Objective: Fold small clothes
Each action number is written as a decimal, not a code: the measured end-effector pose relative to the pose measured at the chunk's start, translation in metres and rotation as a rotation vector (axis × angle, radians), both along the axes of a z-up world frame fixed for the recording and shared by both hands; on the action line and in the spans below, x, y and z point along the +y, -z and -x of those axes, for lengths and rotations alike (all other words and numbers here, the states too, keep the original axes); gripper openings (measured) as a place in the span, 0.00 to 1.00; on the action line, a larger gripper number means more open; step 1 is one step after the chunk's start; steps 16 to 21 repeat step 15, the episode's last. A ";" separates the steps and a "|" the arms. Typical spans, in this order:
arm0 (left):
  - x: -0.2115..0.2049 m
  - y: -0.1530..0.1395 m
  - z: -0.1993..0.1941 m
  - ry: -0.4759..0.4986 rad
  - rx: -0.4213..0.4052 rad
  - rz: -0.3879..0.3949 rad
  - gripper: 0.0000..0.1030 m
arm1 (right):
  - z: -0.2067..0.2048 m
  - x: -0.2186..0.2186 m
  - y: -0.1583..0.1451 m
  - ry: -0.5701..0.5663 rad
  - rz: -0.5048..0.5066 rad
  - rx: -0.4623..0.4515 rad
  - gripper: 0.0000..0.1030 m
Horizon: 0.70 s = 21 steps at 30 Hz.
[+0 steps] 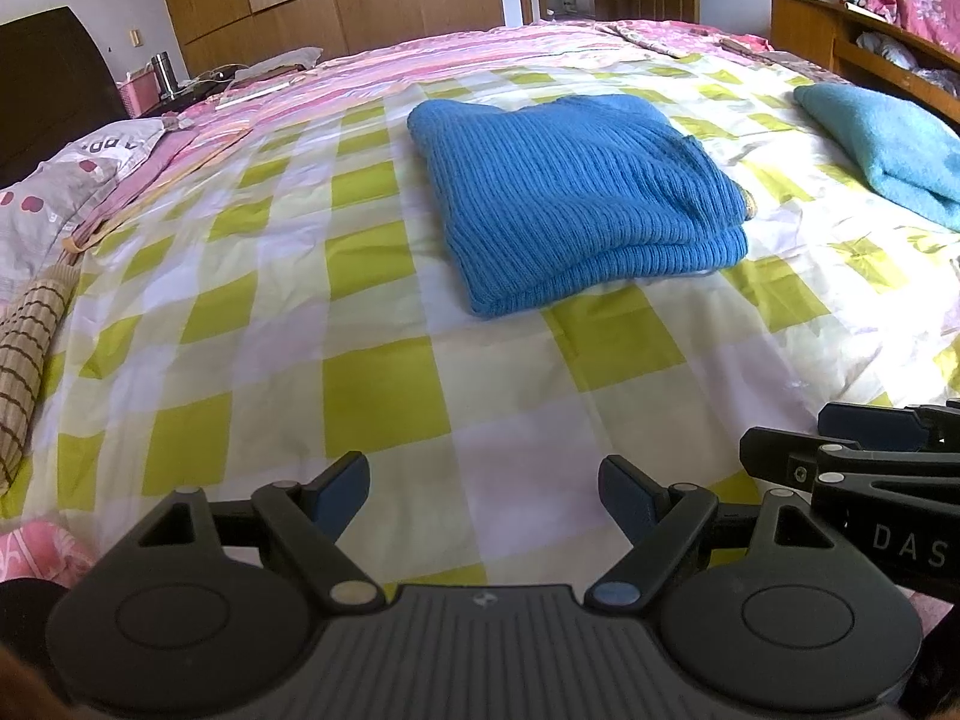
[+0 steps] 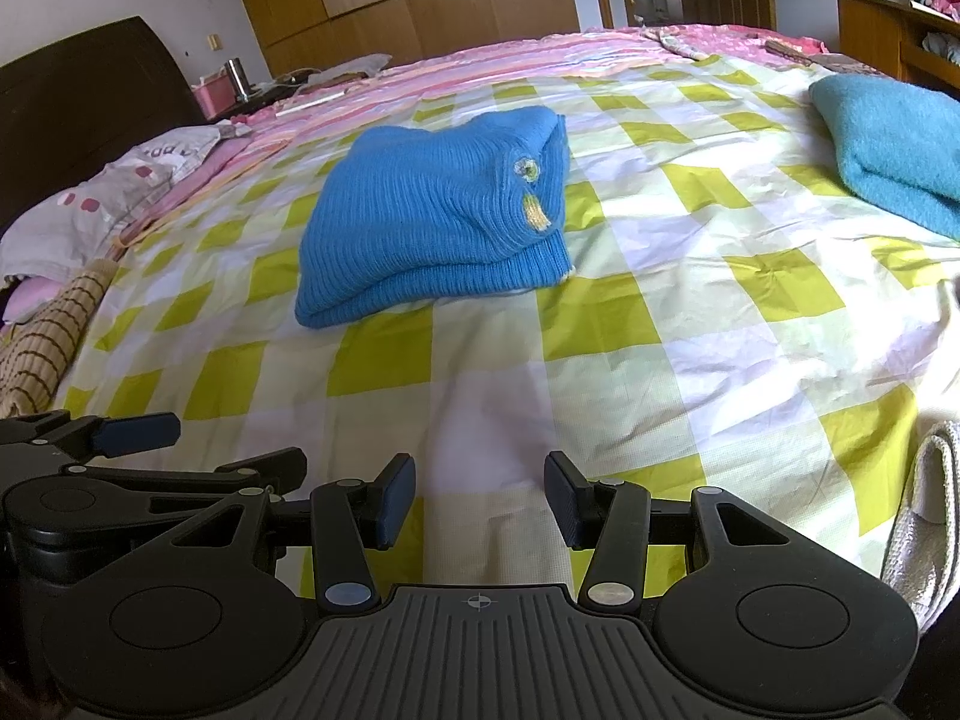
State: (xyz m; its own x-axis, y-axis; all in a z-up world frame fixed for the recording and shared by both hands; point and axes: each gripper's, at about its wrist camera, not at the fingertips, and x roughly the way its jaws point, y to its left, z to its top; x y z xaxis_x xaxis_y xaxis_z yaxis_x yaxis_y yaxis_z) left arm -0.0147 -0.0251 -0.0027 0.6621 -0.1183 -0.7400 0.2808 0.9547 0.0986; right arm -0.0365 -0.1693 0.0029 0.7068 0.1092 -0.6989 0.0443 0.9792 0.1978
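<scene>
A blue ribbed knit sweater (image 1: 576,192) (image 2: 438,210) lies folded in a neat stack on the green-and-white checked bedsheet (image 1: 372,396) (image 2: 690,324). My left gripper (image 1: 483,495) hovers over the sheet near the bed's front edge, well short of the sweater, jaws wide open and empty. My right gripper (image 2: 480,501) sits beside it, jaws partly apart with only sheet showing between them. Each gripper shows at the edge of the other's view: the right gripper (image 1: 870,438) and the left gripper (image 2: 138,432).
A folded teal garment (image 1: 888,144) (image 2: 900,138) lies at the right of the bed. A striped beige cloth (image 1: 30,348) and a pillow (image 1: 66,180) sit at the left. A white knit item (image 2: 924,516) hangs at the near right edge. A wooden wardrobe stands behind.
</scene>
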 end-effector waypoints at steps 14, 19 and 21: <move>-0.001 0.002 -0.001 -0.002 0.016 0.001 0.86 | 0.000 0.002 0.002 0.005 0.007 0.005 0.46; -0.001 0.002 -0.001 -0.002 0.016 0.002 0.86 | 0.000 0.002 0.002 0.004 0.006 0.005 0.46; -0.001 0.002 -0.001 -0.002 0.016 0.002 0.86 | 0.000 0.002 0.002 0.004 0.006 0.005 0.46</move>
